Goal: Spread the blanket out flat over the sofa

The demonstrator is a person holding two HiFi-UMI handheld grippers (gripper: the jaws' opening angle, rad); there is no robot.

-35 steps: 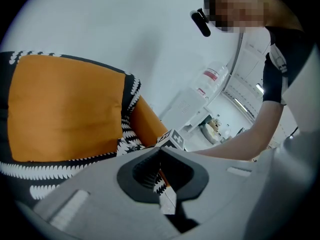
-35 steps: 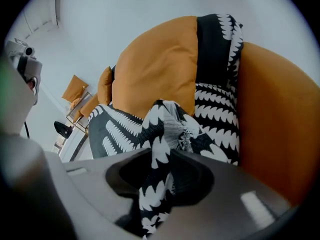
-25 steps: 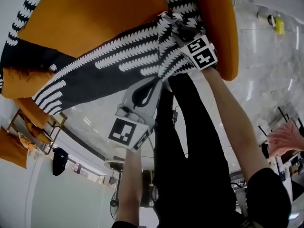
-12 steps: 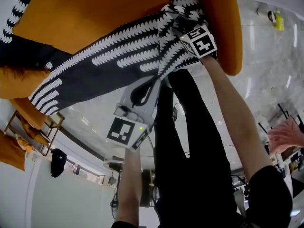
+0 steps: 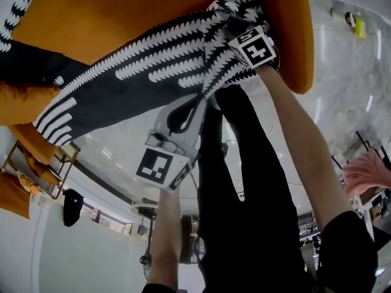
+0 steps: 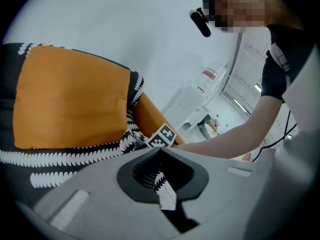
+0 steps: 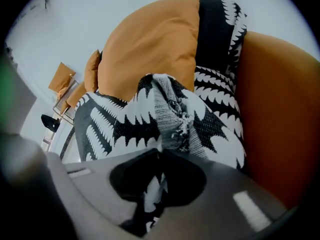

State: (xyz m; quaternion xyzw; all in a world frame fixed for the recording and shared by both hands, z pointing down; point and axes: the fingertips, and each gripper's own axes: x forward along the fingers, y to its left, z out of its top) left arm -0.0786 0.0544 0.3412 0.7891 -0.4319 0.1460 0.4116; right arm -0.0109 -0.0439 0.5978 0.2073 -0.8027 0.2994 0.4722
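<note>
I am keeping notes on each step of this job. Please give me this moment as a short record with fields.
blanket: black and white, lying in a band across the sofa, not yet flat
sofa: orange, mostly uncovered
left gripper: shut on a strip of the blanket
right gripper: jaws have just been closing; bunched blanket between them, gripped
task state: spreading not finished

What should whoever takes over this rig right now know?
Grippers: the left gripper is shut on a strip of the blanket. The right gripper has just been closing its jaws and is shut on bunched blanket fabric.
Things: the blanket lies as a gathered band across the orange sofa.
Done: both grips taken.
Left: draw the fabric apart and lay it flat.
</note>
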